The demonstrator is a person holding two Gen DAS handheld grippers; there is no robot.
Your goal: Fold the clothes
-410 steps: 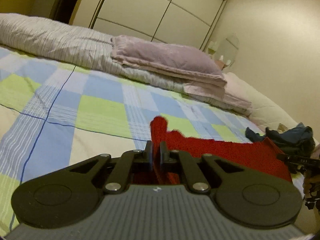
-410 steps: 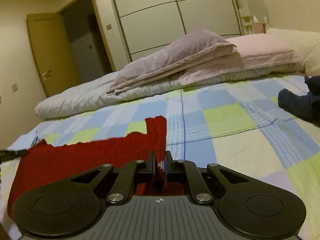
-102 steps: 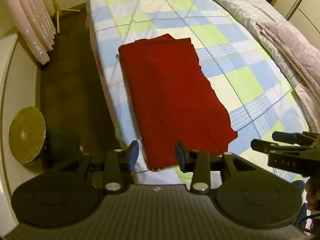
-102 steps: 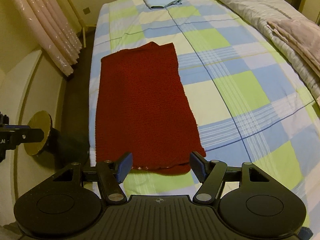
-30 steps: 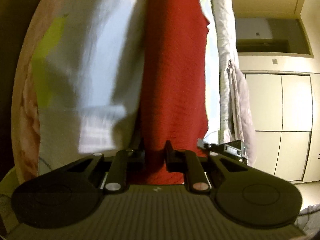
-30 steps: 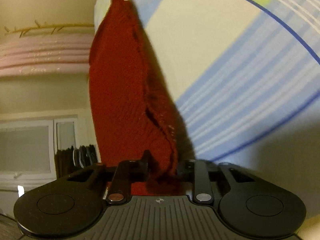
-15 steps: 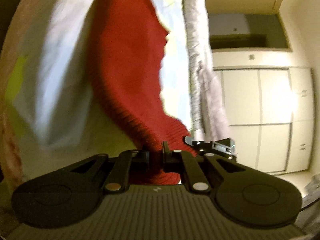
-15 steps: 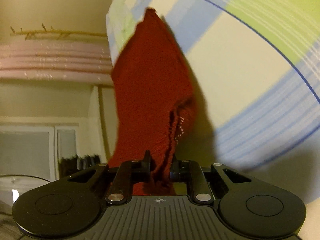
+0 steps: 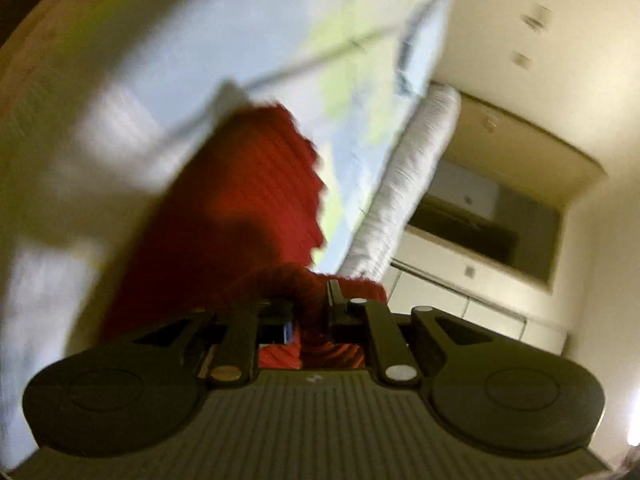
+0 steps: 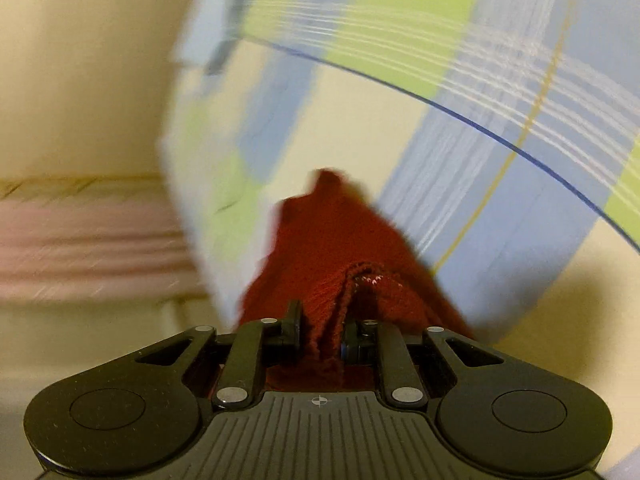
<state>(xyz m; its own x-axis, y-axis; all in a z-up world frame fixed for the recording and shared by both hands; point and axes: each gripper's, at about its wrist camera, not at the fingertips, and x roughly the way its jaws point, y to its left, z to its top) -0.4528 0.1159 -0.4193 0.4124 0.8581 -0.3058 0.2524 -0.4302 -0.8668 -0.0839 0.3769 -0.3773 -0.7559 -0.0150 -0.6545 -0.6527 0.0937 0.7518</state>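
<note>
A red knitted garment (image 9: 240,200) trails from my left gripper (image 9: 312,300) down onto the checked bed sheet (image 9: 192,40). The left jaws pinch a bunched edge of it and are opening slightly, with the cloth still between them. In the right wrist view the same red garment (image 10: 332,232) hangs forward from my right gripper (image 10: 322,320), which is shut on a doubled edge with a pale-flecked hem. Both views are blurred by motion and tilted. Neither gripper appears in the other's view.
The blue, green and cream sheet (image 10: 400,120) fills most of both views. A rolled striped duvet (image 9: 412,168) lies along the far side of the bed, with white wardrobe doors (image 9: 460,308) behind it. Pink curtains (image 10: 80,240) hang beyond the bed's end.
Both grippers have swung along the bed with the red garment's end. The cloth stretching ahead looks shorter and more bunched. Both views have rolled, and the right gripper no longer shows in the left view.
</note>
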